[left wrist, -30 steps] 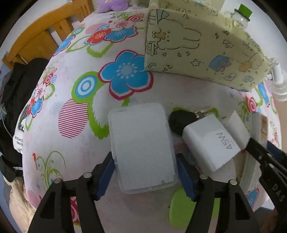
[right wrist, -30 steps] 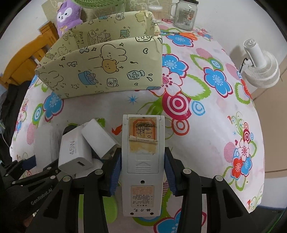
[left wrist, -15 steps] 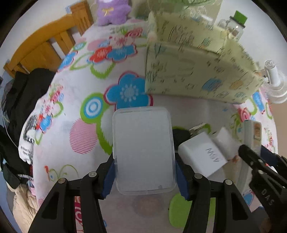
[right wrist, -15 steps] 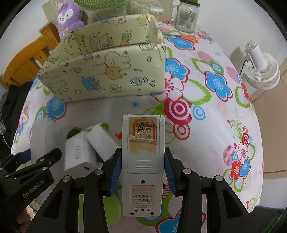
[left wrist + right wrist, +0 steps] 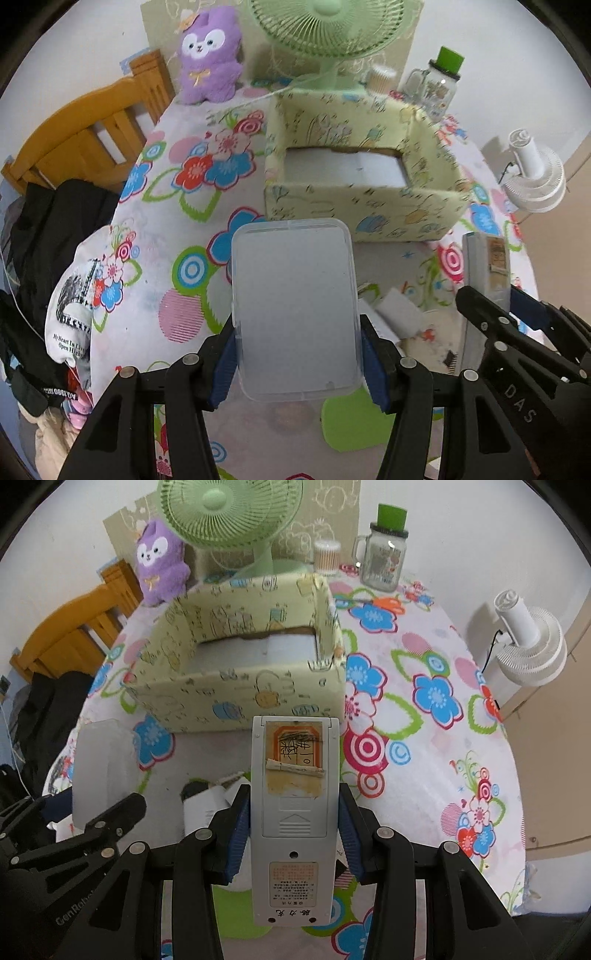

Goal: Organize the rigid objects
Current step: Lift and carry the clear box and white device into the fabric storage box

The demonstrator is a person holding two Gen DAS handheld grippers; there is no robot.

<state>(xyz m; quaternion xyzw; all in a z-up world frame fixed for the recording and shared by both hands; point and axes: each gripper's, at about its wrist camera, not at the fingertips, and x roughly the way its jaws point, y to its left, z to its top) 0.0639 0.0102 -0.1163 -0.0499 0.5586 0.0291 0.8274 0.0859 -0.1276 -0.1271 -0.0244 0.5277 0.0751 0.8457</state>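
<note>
My left gripper (image 5: 297,363) is shut on a clear plastic case (image 5: 295,306) and holds it above the flowered tablecloth. My right gripper (image 5: 293,838) is shut on a grey remote (image 5: 293,812), back side up, also lifted; it also shows at the right of the left wrist view (image 5: 485,273). Ahead stands the open yellow cartoon-print box (image 5: 362,177), also in the right wrist view (image 5: 243,672), with a white liner inside. White chargers (image 5: 399,317) and a black plug (image 5: 194,788) lie on the table below the grippers.
Behind the box stand a green fan (image 5: 325,33), a purple plush (image 5: 210,59) and a glass jar with a green lid (image 5: 384,550). A white fan (image 5: 528,646) stands off the table's right edge. A wooden chair (image 5: 92,129) with dark clothes is at left.
Both grippers have risen and tilted up with their objects. The box's open inside now shows and the chargers lie lower and farther below.
</note>
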